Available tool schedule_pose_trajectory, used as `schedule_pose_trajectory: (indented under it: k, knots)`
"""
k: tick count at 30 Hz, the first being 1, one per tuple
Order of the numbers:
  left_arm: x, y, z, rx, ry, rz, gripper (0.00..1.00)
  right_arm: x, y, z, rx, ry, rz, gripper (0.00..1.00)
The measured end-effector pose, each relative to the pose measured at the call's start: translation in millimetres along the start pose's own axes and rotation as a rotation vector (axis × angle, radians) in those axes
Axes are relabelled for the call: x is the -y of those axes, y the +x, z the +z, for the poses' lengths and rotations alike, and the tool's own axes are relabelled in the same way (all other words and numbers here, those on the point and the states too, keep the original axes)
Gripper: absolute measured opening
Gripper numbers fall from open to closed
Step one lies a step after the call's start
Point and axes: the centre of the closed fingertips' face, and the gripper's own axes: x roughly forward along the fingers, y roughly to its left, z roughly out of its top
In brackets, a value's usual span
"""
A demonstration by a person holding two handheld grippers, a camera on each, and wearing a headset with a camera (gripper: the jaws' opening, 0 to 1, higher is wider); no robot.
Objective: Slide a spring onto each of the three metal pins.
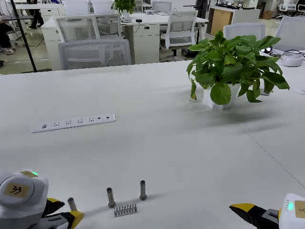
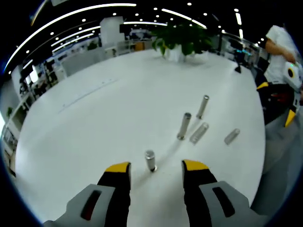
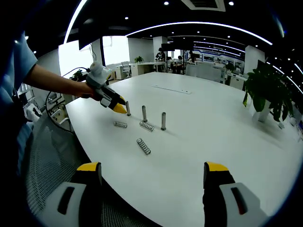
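Three pins (image 1: 110, 197) are standing bare near the worktop's (image 1: 167, 152) front edge, springs (image 3: 143, 145) lying beside them. You are holding the left gripper (image 2: 156, 166) and right gripper (image 3: 151, 168) with jaws apart. The left, crowding the nearest pin, is risking toppling it.

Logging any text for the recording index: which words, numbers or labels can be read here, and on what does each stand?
"33": handwritten on the tan sticker on top of the left gripper.
The label on the right gripper: cut off at the picture's edge, unreadable.
The power strip: its markings are too small to read.
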Motion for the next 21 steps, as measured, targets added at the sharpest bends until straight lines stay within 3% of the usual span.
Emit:
schedule_pose_trajectory:
  k: [3, 8, 11, 13, 18, 21]
  knots:
    - [5.8, -2.1, -2.5, 0.011, 0.003, -0.029, 0.57, 1.2, 1.2, 0.5, 0.0, 0.001, -0.001, 0.9]
    - [15.6, -8.6, -4.6, 0.063, -0.014, -0.078, 0.87, 2.9, 3.7, 2.2, 0.002, -0.002, 0.0, 0.91]
    - [18.8, -15.4, -6.3, 0.096, -0.002, -0.077, 1.0, 4.1, 5.0, 3.0, 0.002, -0.002, 0.002, 0.91]
    - [26.8, -21.8, -7.6, 0.115, -0.001, -0.117, 1.0, 5.2, 5.7, 3.6, 0.005, -0.003, 0.004, 0.91]
    - [33.0, -37.2, -5.5, 0.187, -0.009, -0.143, 1.0, 12.8, 7.0, 5.7, 0.02, 0.011, -0.005, 0.95]
    - [36.3, -44.0, -7.6, 0.198, -0.004, -0.152, 1.0, 17.3, 7.0, 7.6, 0.026, 0.018, -0.015, 0.99]
